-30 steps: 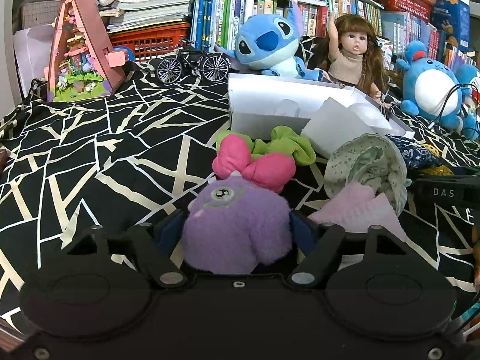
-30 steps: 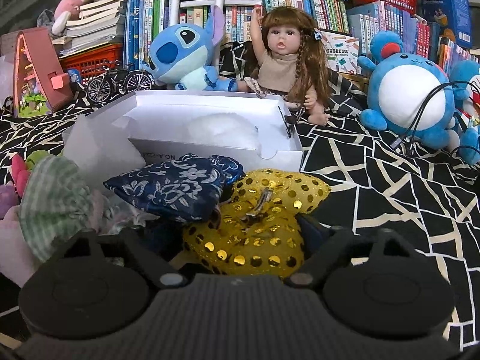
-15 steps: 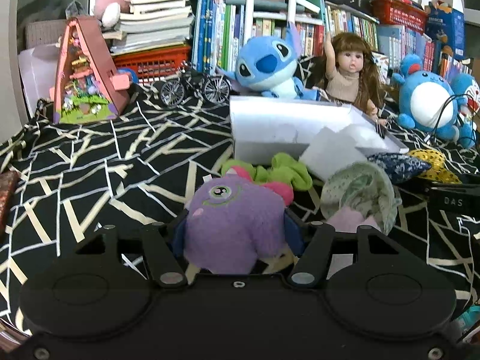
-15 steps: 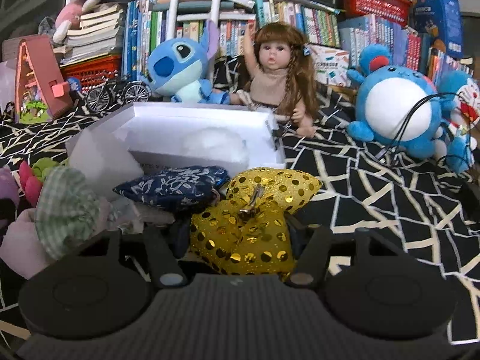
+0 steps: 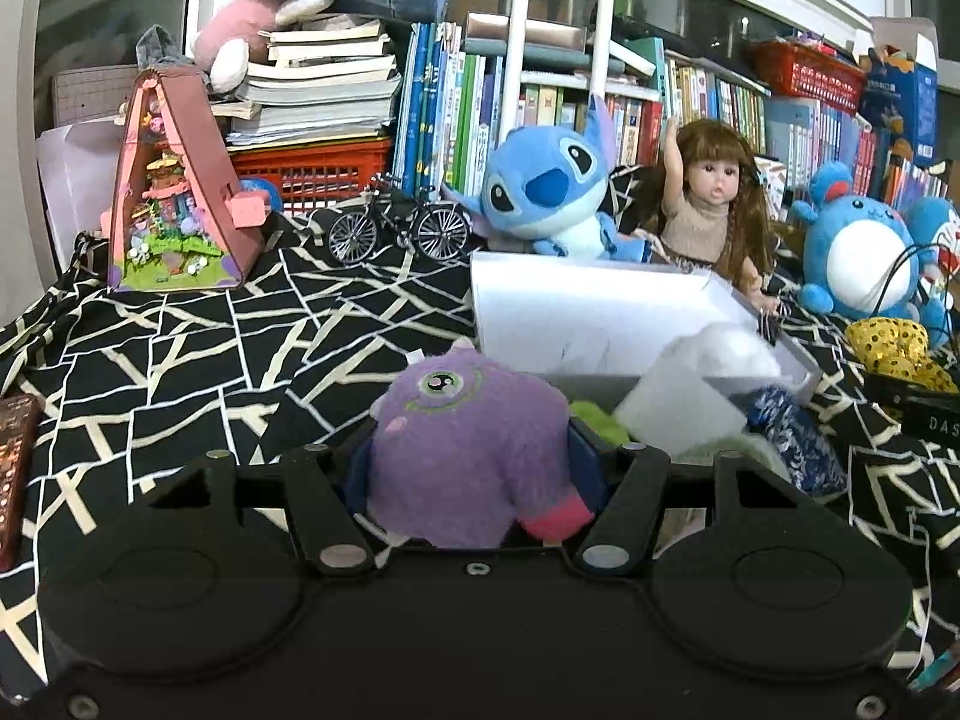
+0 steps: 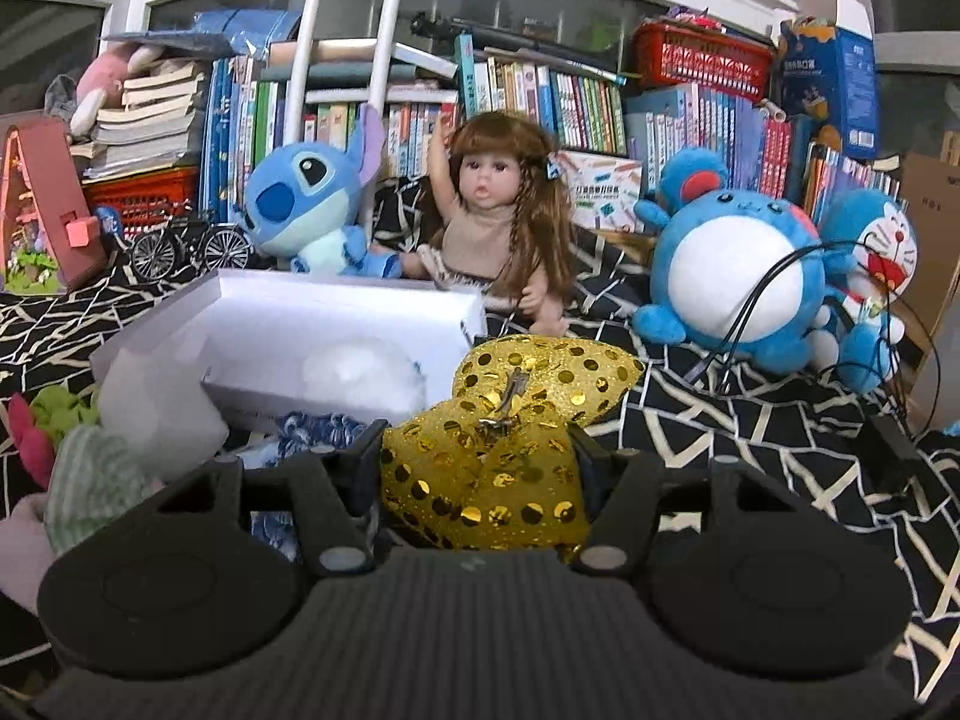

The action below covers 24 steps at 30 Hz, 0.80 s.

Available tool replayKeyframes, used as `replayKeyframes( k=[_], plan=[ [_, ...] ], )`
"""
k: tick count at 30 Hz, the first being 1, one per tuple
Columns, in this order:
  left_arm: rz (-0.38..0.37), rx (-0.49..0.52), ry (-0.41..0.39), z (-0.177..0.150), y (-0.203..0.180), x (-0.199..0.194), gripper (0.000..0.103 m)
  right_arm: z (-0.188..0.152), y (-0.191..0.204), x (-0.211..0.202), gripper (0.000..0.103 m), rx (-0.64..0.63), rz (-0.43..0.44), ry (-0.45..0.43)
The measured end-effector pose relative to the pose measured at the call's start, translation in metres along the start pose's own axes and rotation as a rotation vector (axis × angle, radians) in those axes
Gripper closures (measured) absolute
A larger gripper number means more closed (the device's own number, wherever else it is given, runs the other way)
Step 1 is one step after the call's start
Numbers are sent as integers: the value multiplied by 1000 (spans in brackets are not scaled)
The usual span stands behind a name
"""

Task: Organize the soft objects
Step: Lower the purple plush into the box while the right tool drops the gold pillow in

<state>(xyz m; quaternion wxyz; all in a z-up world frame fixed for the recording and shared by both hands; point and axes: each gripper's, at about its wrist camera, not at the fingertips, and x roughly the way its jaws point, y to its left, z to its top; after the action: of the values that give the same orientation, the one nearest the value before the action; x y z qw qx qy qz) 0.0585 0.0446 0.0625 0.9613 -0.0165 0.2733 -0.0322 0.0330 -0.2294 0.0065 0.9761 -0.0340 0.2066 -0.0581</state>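
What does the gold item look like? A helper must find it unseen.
Start at the white box on the black patterned cloth. Just right of it, the right gripper clamps a sequined gold bow, the only shiny yellow thing there.

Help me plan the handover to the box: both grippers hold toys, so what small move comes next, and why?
Probably carry both forward over the white box. The left gripper clamps the purple plush monster, the right gripper the gold sequin bow, and the open box lies just ahead.

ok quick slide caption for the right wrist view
Right gripper clamps a gold sequin bow in front of the white box, doll watching behind.
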Motion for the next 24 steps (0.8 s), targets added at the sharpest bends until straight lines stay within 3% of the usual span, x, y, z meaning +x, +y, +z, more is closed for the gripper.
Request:
replayKeyframes(
  k=[9, 16, 19, 24],
  plan=[
    [-50, -4, 0, 27, -4, 15, 42, 14, -2, 7, 40, 2, 43, 4],
    [-101, 13, -41, 77, -16, 40, 42, 55, -9, 36, 39, 61, 169, 26],
    [-148, -28, -6, 98, -19, 66, 42, 74, -10, 57, 39, 96, 226, 64],
    [-127, -27, 68, 126, -32, 120, 42, 100, -1, 100, 39, 127, 302, 130]
  ],
)
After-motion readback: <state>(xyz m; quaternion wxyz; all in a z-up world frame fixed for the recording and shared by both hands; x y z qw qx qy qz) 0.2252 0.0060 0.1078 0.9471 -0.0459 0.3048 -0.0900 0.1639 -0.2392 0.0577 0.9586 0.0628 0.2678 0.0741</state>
